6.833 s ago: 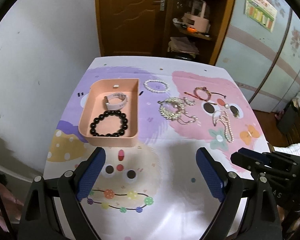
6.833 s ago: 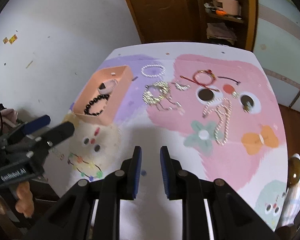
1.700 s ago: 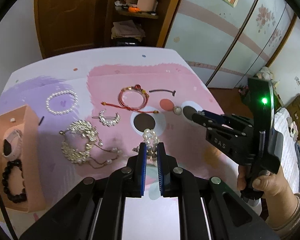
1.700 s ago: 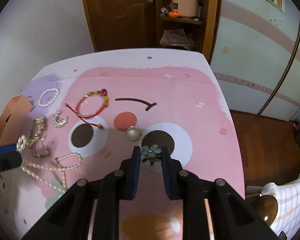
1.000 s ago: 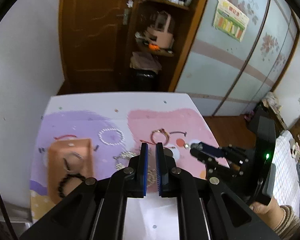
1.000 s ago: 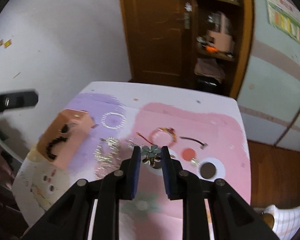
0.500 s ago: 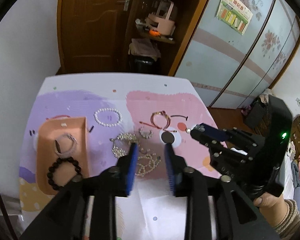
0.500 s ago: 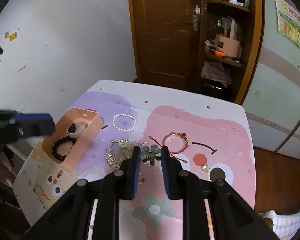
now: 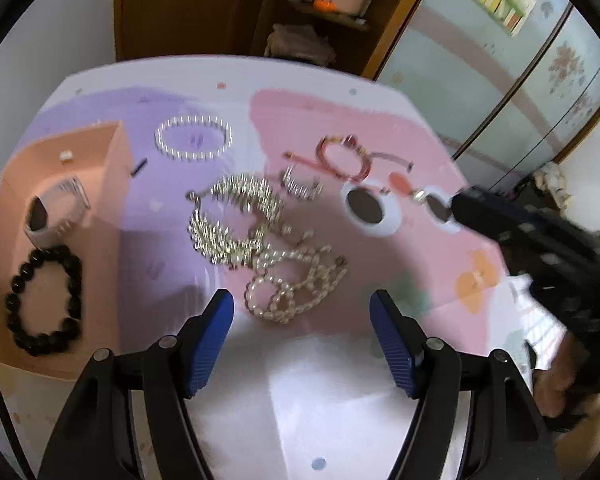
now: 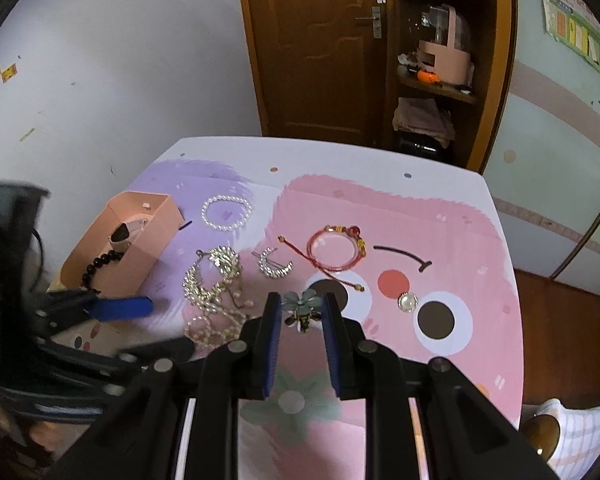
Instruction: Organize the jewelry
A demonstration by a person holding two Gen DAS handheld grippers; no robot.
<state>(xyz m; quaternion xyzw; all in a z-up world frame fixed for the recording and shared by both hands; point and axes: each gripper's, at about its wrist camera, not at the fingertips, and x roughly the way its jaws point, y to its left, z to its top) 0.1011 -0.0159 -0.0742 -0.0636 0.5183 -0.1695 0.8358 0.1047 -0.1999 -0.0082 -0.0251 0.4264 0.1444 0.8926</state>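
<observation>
My left gripper (image 9: 302,312) hangs low over the table and its jaws are opening, with nothing pressed between them. The pearl necklace (image 9: 300,280) lies in a heap on the mat just ahead of its blue fingertips (image 9: 214,320), touching the gold chain (image 9: 236,220). My right gripper (image 10: 302,314) is held above the mat, shut on a small green flower brooch (image 10: 302,306). To the left stands the pink tray (image 9: 112,184), holding a black bead bracelet (image 9: 44,300) and a pale band (image 9: 56,208).
On the mat lie a white pearl bracelet (image 9: 194,138), a crescent clip (image 9: 302,184), a red cord bracelet (image 9: 344,158) and a pearl button (image 10: 407,302). A hand holds the right gripper's body (image 9: 520,232) at the right. A door and shelves stand behind the table.
The left gripper has come down close to the table and its jaws have spread wide; the pearl necklace now lies on the mat. The right gripper sank slightly, still holding the brooch.
</observation>
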